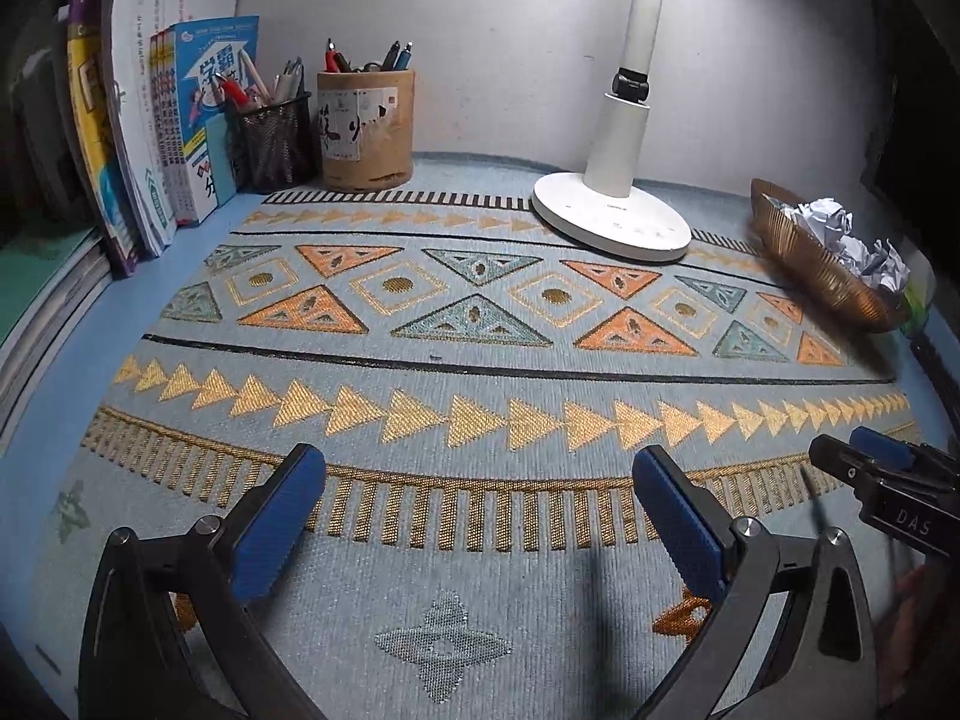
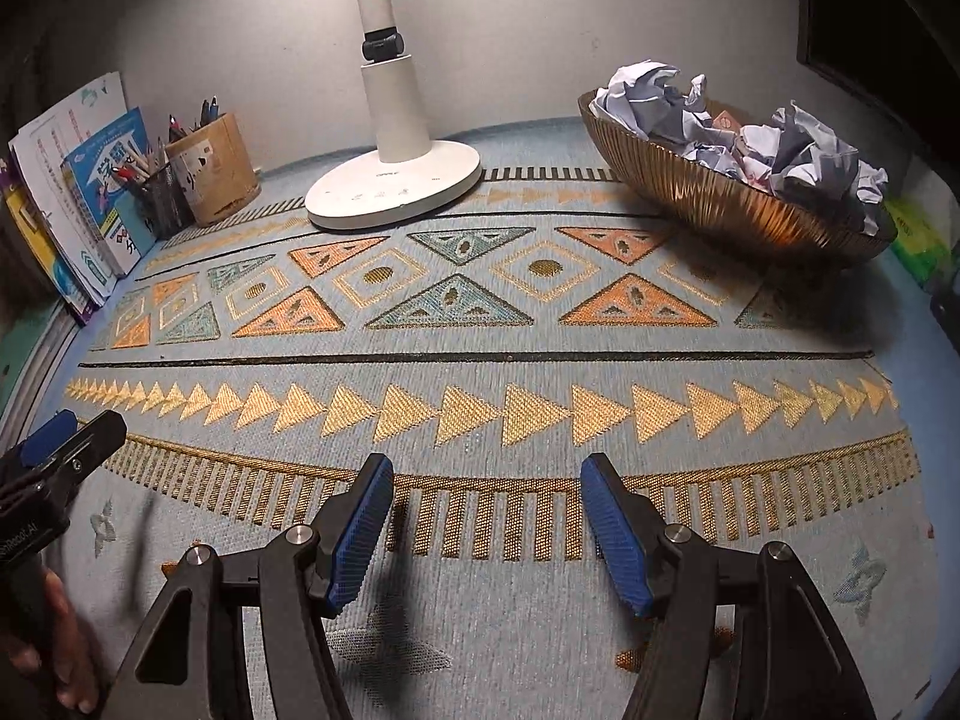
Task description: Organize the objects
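Well back at the right: crumpled paper [image 2: 750, 120] heaped in ribbed copper bowl [image 2: 708, 204], beside white lamp base [image 2: 393, 192]. Farther left, pens in wooden pot [image 1: 366, 129], mesh cup [image 1: 276, 141], upright books [image 1: 156, 120]. Nearer, over patterned mat [image 1: 480, 360]: left gripper [image 1: 480, 516] spread wide, nothing held; right gripper [image 2: 486, 534] likewise parted, nothing between pads.

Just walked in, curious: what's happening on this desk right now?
Nothing is being handled. The left hand-held gripper and the right hand-held gripper are both open and empty over the patterned mat. Pens stand in the holders, books lean at the left, and crumpled paper fills the bowl beside the lamp.
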`<control>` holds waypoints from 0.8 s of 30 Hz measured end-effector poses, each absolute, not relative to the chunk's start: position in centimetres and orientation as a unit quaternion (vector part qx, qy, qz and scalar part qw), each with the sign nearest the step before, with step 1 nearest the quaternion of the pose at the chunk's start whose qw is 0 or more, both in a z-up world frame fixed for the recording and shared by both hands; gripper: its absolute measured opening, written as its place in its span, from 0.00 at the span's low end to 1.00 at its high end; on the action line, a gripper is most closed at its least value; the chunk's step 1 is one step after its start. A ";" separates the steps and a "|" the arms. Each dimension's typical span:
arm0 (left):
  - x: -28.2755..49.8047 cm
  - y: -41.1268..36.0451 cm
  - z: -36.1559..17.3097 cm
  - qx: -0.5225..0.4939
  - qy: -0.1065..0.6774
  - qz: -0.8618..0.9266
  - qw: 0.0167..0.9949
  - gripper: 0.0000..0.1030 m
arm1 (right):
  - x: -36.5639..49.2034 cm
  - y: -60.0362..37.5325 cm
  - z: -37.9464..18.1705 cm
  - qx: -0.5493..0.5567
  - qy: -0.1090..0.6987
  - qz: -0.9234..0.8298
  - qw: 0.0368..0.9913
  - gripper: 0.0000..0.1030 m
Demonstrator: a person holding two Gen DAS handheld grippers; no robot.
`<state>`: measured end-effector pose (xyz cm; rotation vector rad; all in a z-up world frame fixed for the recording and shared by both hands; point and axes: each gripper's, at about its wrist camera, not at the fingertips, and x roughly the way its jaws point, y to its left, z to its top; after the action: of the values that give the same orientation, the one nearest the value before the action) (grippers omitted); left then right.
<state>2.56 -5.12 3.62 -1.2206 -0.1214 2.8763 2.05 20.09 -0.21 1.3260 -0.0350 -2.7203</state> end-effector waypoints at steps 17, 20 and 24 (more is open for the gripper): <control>0.7 -4.3 1.2 -0.465 -0.008 0.885 -0.010 1.00 | 1.9 19.8 -0.9 0.450 0.002 -0.892 0.039 0.62; 0.6 -4.4 1.3 -0.465 -0.008 0.885 -0.011 1.00 | 1.8 19.8 -1.0 0.452 0.006 -0.891 0.039 0.62; 0.3 -4.5 1.3 -0.465 -0.010 0.885 -0.016 1.00 | 1.7 19.4 -1.2 0.458 0.021 -0.888 0.036 0.77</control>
<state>0.31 -4.46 1.34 -1.4757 -0.0328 2.8101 1.74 19.40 -1.21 1.4068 0.0640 -2.7275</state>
